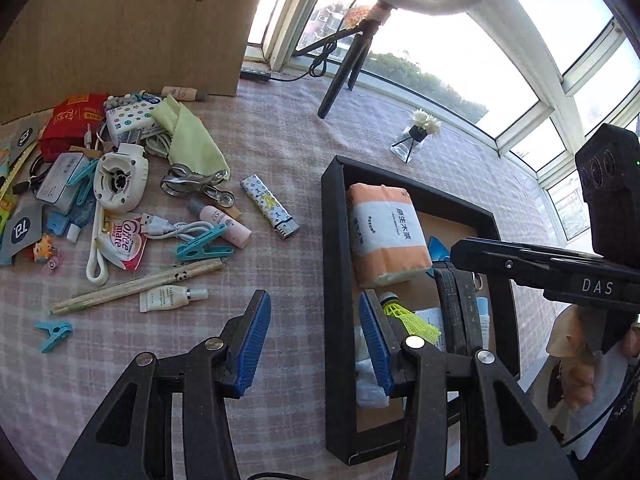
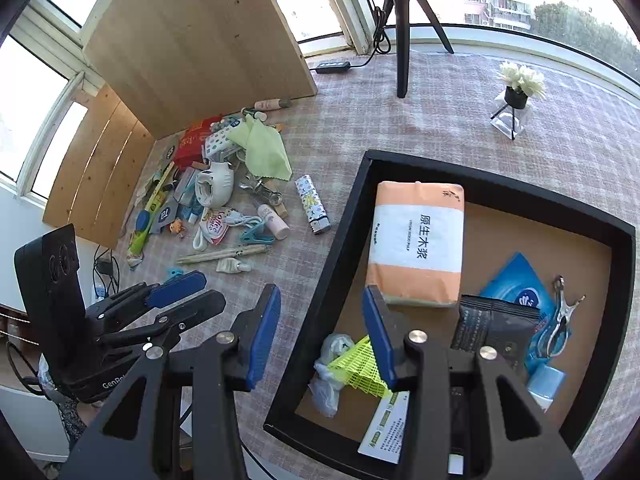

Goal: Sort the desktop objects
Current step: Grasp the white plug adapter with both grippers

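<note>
Nearest to you, both tools were empty. Your left gripper [image 1: 316, 340] had its blue-padded jaws apart with nothing between them, hanging above the checked pink cloth of the desk [image 1: 288, 152] at the left wall of the shallow black tray with the brown floor [image 1: 335, 240]. Your right gripper [image 2: 320, 336] also stood with jaws apart and bare, straddling that tray's left rim; its right finger was over the yellow plastic shuttlecock [image 2: 360, 364] lying loose inside.

The tray already held several sorted things: the shuttlecock, a crumpled clear bag [image 2: 330, 364], a white and green card [image 2: 386, 428], a dark foil sachet [image 2: 494, 326], a blue tissue pack [image 2: 514, 286], a metal clip [image 2: 562, 314] and, further in, the orange and white paper tissue brick [image 2: 418, 244].

So you seemed to be between items: 1 drop looked finished and the next pick was not yet begun.

Beyond the tray's left wall the unsorted things lay on the desk. Closest were the small white squeeze tube [image 1: 172, 298], the pair of bamboo chopsticks [image 1: 138, 286] and a teal clothes peg [image 1: 54, 334]. Further out stood the white patterned lighter [image 1: 270, 206], alone and well apart from the rest, then the pink bottle [image 1: 228, 226], the steel clamp [image 1: 196, 186] and the green cloth [image 1: 190, 138] in the pile against the wooden board.

Your next move would likely call for swinging 1 gripper left over the cloth, lining its jaws across a narrow item such as the lighter or tube, and lowering squarely so neighbours were not nudged.
</note>
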Demonstrator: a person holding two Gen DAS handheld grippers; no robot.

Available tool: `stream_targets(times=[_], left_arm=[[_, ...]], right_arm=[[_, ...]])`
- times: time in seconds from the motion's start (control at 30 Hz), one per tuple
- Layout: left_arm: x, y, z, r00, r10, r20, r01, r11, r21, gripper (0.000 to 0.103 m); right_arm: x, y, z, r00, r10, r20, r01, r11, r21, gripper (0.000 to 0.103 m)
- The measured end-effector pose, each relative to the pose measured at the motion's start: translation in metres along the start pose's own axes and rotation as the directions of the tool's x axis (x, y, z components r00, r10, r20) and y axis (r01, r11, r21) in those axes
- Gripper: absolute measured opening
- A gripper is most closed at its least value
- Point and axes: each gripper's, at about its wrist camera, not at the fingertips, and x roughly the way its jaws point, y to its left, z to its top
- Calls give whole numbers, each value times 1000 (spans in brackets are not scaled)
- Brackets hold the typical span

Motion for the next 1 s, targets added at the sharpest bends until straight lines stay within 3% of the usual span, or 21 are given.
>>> stream_targets(times=[0.27, 0.53, 0.77, 1.0], left_arm=[[-13, 77, 29, 996, 89, 21, -87, 994, -67, 43], [10, 139, 59, 992, 126, -14, -127, 985, -117, 43], [35, 160, 82, 991, 131, -39, -135, 984, -113, 43], [53, 164, 90, 990, 128, -60, -133, 987, -84, 41]], right_arm=[[43, 65, 43, 997, 75, -24, -76, 994, -84, 42], [113, 113, 85, 986, 133, -104, -143, 985, -96, 38], [172, 125, 114, 975, 147, -165, -158, 986, -59, 37], [202, 124, 137, 964, 186, -188, -185, 982, 23, 37]])
